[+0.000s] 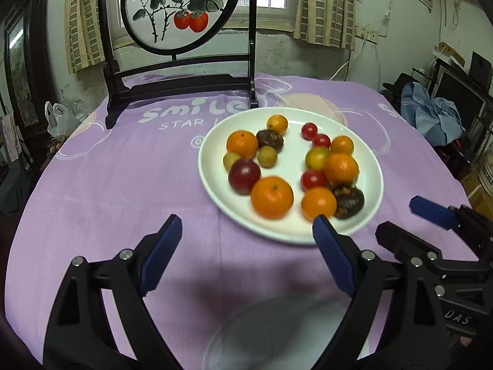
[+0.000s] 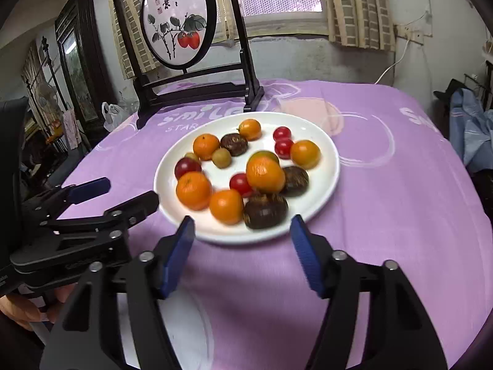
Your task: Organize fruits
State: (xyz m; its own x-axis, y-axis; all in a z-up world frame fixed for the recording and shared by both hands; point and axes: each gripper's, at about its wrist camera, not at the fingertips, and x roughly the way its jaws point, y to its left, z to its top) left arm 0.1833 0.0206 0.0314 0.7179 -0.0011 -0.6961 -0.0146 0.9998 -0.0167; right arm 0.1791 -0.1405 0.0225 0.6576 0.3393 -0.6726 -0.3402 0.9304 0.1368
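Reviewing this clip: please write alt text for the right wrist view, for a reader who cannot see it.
A white plate of mixed small fruits, oranges, red cherry tomatoes and dark brown fruits, sits on a purple tablecloth just ahead of the open, empty right gripper. The left gripper, also open, reaches in from the left. A framed round persimmon painting stands behind the plate.

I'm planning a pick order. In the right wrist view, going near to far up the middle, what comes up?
Right gripper → white plate near rim → dark fruit → large orange → small orange at the far rim → painted screen stand.
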